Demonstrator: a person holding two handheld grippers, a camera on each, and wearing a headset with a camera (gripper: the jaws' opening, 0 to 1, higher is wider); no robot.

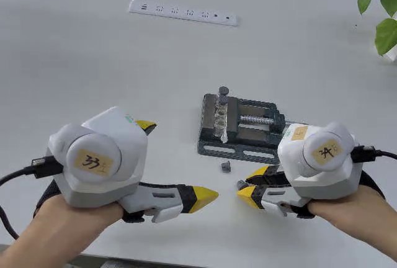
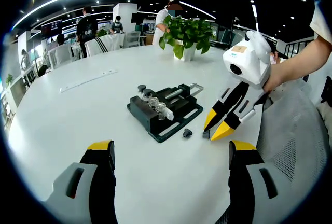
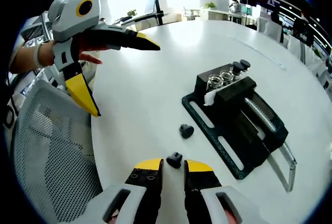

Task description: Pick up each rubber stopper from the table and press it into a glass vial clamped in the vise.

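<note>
Parted only narrowly at the fingers of the right gripper (image 3: 174, 166), flanking a small dark rubber stopper (image 3: 175, 158) on the white surface (image 3: 140, 94); cannot tell whether touching it. Spread wide and empty at the fingers of the left gripper (image 2: 172, 149). Just beyond, a second dark stopper (image 3: 186, 130), lying near the black bench vise (image 3: 249, 125), which clamps a row of clear glass vials (image 3: 220, 79), two at the far end already stoppered.

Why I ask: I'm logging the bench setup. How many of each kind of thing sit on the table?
Loose rubber stoppers: 2
Seated rubber stoppers: 2
Open glass vials: 2, as far as I can tell
Vise: 1
Power strip: 1
Potted plant: 1
Total: 9
</note>
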